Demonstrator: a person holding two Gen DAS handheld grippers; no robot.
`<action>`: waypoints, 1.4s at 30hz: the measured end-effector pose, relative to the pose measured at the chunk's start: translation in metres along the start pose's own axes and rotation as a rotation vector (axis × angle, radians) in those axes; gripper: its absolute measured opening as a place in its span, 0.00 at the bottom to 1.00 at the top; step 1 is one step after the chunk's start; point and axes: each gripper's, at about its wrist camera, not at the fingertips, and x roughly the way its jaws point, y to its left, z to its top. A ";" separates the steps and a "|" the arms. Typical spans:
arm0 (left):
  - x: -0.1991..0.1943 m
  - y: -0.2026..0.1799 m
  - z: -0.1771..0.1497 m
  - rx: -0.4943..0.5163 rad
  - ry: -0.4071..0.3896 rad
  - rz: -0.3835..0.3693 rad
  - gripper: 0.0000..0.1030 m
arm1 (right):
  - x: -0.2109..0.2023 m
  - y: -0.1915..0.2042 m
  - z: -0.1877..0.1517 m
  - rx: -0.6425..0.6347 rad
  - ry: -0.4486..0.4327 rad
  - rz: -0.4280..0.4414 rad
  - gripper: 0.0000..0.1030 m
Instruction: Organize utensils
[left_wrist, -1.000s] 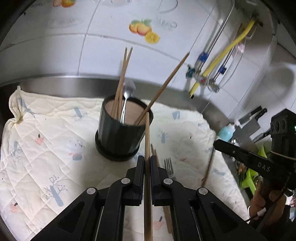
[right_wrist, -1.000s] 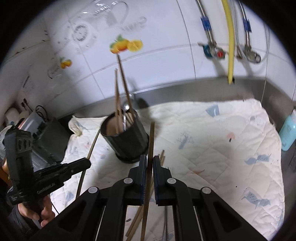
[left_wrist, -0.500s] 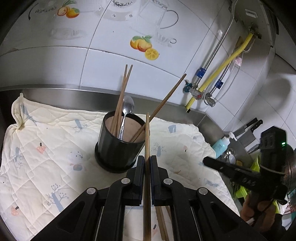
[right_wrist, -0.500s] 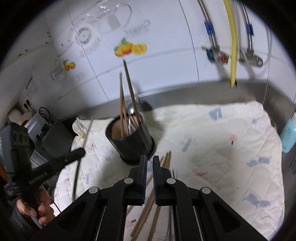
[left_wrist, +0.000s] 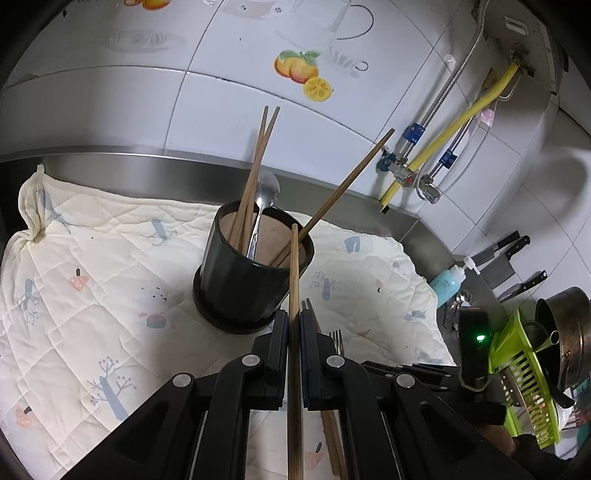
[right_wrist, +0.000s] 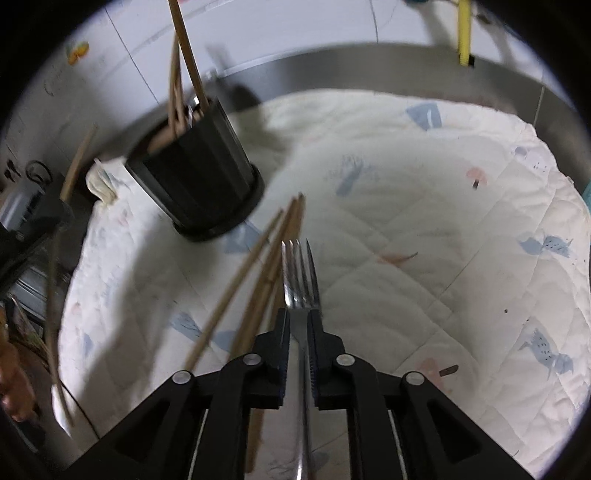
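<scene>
A black utensil cup (left_wrist: 251, 284) stands on a quilted cream mat (left_wrist: 92, 295) and holds three wooden chopsticks and a metal spoon (left_wrist: 264, 206). My left gripper (left_wrist: 293, 321) is shut on a wooden chopstick (left_wrist: 294, 332), its tip just over the cup's near rim. My right gripper (right_wrist: 300, 325) is low over the mat with its jaws nearly shut around the neck of a metal fork (right_wrist: 300, 273). Several loose chopsticks (right_wrist: 255, 280) lie just left of the fork. The cup (right_wrist: 199, 188) shows at upper left in the right wrist view.
A steel backsplash and tiled wall run behind the mat. A yellow hose (left_wrist: 450, 129) and valves hang at right. A blue bottle (left_wrist: 448, 282), knives, a green dish rack (left_wrist: 524, 369) and a pot stand at the right edge.
My right gripper let go of its chopstick, dropped low to the mat and closed around the fork. My left gripper carried its chopstick up and closer to the cup.
</scene>
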 end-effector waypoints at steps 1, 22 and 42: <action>0.001 0.001 0.000 -0.001 0.003 0.000 0.05 | 0.004 0.000 -0.001 -0.014 0.012 -0.011 0.21; 0.015 0.012 0.005 -0.024 0.017 0.001 0.05 | 0.016 0.004 0.012 -0.110 -0.023 -0.043 0.41; 0.023 0.012 0.006 -0.032 0.028 0.008 0.05 | 0.028 0.004 0.006 -0.142 0.028 -0.056 0.38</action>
